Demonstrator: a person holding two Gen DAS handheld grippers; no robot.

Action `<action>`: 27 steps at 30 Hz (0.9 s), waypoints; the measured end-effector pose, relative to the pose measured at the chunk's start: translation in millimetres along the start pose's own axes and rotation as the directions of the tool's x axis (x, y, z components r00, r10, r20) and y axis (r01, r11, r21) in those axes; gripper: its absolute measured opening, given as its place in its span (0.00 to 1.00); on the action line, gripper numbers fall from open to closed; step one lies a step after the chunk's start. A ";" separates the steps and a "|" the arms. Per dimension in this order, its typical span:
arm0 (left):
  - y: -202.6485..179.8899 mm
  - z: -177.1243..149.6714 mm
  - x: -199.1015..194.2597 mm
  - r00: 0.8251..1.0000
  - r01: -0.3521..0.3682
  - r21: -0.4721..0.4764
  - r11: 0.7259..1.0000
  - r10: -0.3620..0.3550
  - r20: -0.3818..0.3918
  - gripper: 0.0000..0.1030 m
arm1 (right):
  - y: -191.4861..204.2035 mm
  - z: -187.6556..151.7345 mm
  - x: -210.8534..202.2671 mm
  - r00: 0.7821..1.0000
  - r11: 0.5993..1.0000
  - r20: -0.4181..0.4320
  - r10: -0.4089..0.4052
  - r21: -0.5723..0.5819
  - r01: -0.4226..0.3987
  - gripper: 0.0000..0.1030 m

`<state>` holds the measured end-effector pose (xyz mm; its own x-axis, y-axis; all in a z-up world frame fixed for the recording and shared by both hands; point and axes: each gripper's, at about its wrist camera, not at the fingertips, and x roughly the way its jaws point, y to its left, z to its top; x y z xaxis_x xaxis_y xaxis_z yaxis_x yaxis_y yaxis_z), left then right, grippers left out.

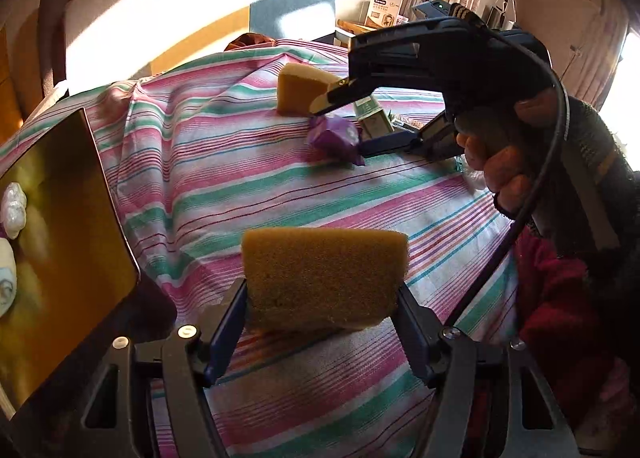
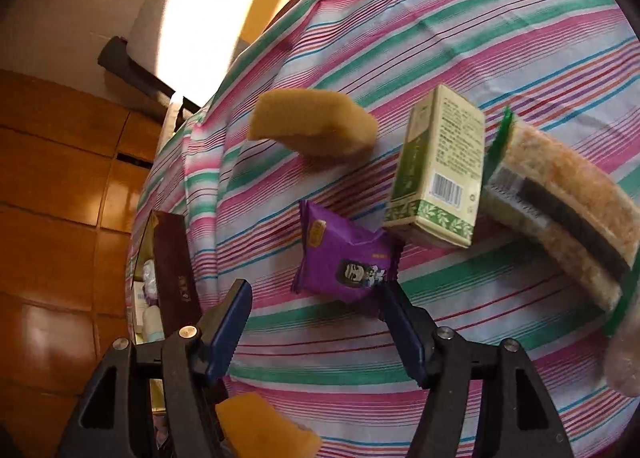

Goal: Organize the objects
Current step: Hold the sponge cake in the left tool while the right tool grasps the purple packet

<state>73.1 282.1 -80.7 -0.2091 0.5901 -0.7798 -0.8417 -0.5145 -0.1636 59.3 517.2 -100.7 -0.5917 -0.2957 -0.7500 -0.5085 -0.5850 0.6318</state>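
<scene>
My left gripper (image 1: 320,298) is shut on a yellow-brown sponge (image 1: 324,278) and holds it above the striped cloth, next to a dark box (image 1: 72,225). A second sponge (image 1: 300,91) lies farther back on the cloth; it also shows in the right wrist view (image 2: 316,127). My right gripper (image 2: 320,298) is open, its fingers on either side of a purple snack packet (image 2: 348,258), which also shows in the left wrist view (image 1: 336,137). The held sponge shows in the right wrist view (image 2: 264,430) at the bottom.
A green-and-cream carton (image 2: 440,169) and a wrapped rice-cracker pack (image 2: 568,209) lie right of the packet. The box (image 2: 176,278) at the table's left edge holds small white items (image 1: 14,209). The striped cloth (image 1: 224,177) covers the table. A wooden floor (image 2: 60,217) lies beyond the edge.
</scene>
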 end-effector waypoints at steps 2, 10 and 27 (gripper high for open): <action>0.3 -0.2 0.1 1.000 0.000 -0.002 1.000 0.000 0.000 0.68 | 7.4 -2.2 1.0 1.000 0.999 -0.004 -0.009 -0.036 0.009 0.66; -0.8 -3.0 1.7 1.000 0.007 -0.011 1.000 -0.008 -0.018 0.68 | 47.4 -14.0 -14.6 0.988 0.959 0.109 -0.109 -0.250 0.133 0.64; 2.1 -2.5 6.5 0.999 0.036 -0.032 0.999 -0.037 -0.031 0.67 | 75.9 -3.5 61.6 0.848 0.543 0.091 -0.522 -0.731 0.413 0.39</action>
<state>71.3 283.2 -87.6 -0.1629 0.5891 -0.7915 -0.8322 -0.5129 -0.2105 -13.6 451.9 -99.6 -0.2932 0.1236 -0.9480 -0.0635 -0.9919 -0.1097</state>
